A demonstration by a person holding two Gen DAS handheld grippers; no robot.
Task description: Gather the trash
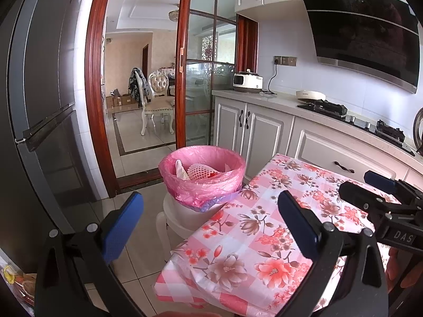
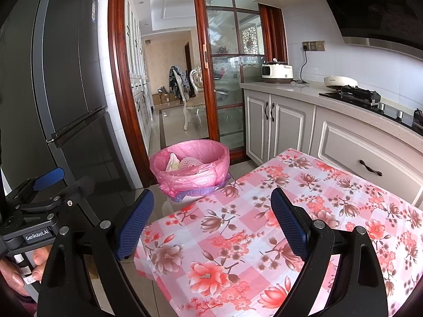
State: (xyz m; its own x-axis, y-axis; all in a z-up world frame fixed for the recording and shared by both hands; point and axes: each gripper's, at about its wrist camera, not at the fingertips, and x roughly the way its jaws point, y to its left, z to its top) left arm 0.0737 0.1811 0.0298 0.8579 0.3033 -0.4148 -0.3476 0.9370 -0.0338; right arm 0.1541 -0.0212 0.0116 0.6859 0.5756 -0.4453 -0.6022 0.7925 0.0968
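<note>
The bin (image 1: 202, 178), lined with a pink bag and holding trash (image 1: 201, 171), stood ahead of both grippers, just beyond the table's (image 2: 264, 224) far corner. The left gripper (image 1: 211, 222) and right gripper (image 2: 211, 222) hovered wide apart and empty over the near edge.

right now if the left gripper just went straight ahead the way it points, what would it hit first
Most likely the trash bin with its pink liner, which sits between the open fingers of the left gripper, beyond the floral tablecloth's corner. Depth is unclear, so it might graze that corner first.
</note>
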